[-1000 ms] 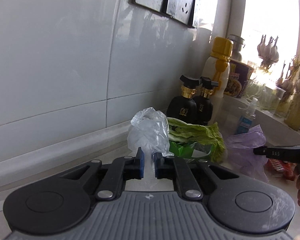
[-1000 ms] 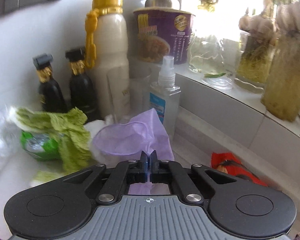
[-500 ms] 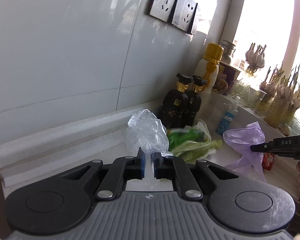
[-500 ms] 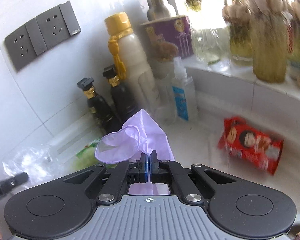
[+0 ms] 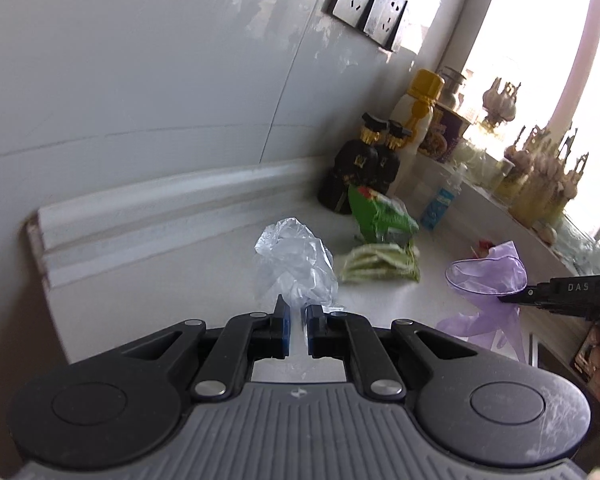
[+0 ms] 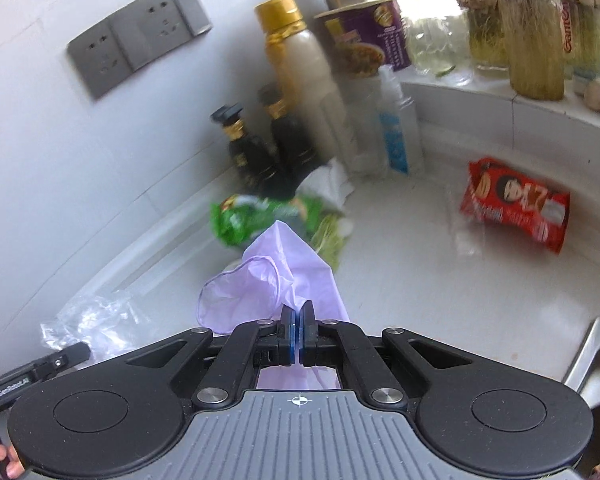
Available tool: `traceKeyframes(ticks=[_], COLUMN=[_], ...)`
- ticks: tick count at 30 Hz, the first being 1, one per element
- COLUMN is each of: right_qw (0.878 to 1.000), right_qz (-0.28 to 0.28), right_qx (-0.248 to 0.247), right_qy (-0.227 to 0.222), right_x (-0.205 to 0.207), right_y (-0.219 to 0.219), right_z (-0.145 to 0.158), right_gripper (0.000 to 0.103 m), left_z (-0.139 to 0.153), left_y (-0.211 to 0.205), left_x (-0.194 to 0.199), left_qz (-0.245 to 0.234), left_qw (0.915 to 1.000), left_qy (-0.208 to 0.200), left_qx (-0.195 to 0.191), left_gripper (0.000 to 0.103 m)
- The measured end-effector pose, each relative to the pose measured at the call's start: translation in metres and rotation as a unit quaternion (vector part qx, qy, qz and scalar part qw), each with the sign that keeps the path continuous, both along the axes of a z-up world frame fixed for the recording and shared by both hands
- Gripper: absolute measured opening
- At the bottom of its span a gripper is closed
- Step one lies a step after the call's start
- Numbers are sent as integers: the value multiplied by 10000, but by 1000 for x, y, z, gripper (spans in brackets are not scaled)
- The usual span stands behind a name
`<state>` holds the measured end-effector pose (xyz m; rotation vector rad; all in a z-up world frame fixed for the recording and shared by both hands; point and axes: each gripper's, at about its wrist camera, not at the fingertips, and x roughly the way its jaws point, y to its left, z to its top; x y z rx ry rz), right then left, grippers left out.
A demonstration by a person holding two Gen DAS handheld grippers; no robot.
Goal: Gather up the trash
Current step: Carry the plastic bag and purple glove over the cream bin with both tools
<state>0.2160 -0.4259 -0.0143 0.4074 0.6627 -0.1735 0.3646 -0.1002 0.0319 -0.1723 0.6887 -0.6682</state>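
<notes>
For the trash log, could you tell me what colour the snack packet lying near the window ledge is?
Red snack packet, clearest in the right wrist view.

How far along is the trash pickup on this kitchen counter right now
Partly done. In hand: the left gripper pinches the clear plastic bag, and the right gripper is shut on the purple bag. Left on the counter: the green wrapper, leafy scraps and red snack packet.
</notes>
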Motion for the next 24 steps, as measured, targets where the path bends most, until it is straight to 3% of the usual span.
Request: traceKeyframes(ticks=[12, 24], right_qw=[9962, 9835], right_qz=[865, 1810], right_qx=[16, -22], right_qy=[55, 78], right_x=[-33, -66], right_y=[73, 146], right_z=[3, -9], right_gripper=[0, 0], left_z=[-3, -3], left_y=[35, 73], left_x=[-47, -93], left_qz=[-390, -759], left_qw=[9992, 9971], left_qy=[42, 8], left_qx=[97, 58], left_gripper=[7, 7])
